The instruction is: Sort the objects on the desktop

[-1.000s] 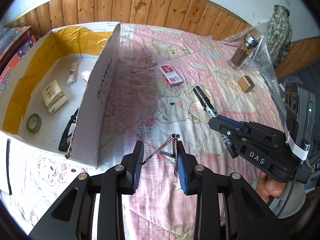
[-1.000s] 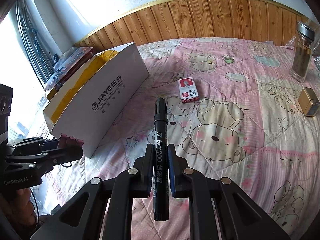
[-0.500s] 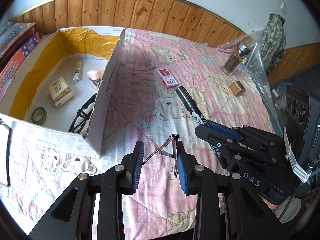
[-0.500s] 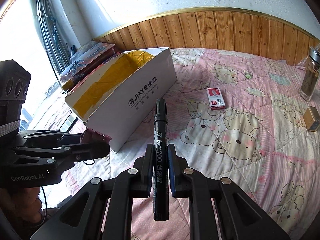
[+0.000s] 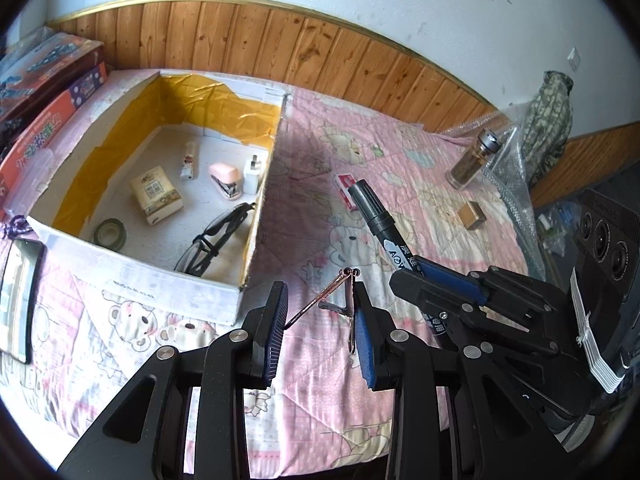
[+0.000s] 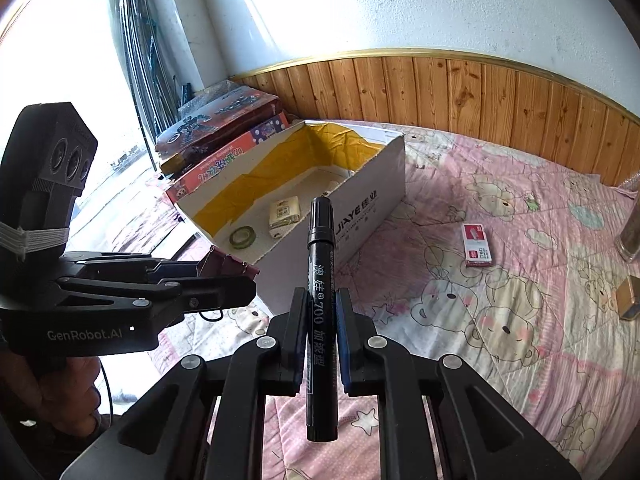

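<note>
We see a black marker (image 6: 320,264) clamped upright between the pads of the right gripper (image 6: 320,320), at the lower centre of the right wrist view; its cap points up the frame and white characters with "700" run along the barrel. In the left wrist view the same marker crosses the centre right, cap towards the upper left.

The left gripper (image 5: 320,316) stands partly apart at the lower centre of its own view, gripping a binder clip (image 5: 336,300): its thin wire handles splay in a V between the pads, and in the right wrist view its dark red body shows at the gripper's tip, at centre left.

The white cardboard box (image 5: 256,216), lined with yellow tape and printed "JiAYE" on its side, fills the left half of the left wrist view. Inside we count one roll of green tape (image 5: 111,233), one small cream carton (image 5: 157,194), one small white tube (image 5: 188,161), one pink stapler (image 5: 226,178), one white plug (image 5: 253,173) and one pair of black glasses (image 5: 218,240).

On the pink bear-print quilt (image 6: 500,320) lie one red and white packet (image 6: 477,245), one small gold box (image 5: 471,216) and one glass bottle (image 5: 474,158) with a metal cap, all in the right half of the left wrist view. One phone (image 5: 18,300) lies at the left edge.
</note>
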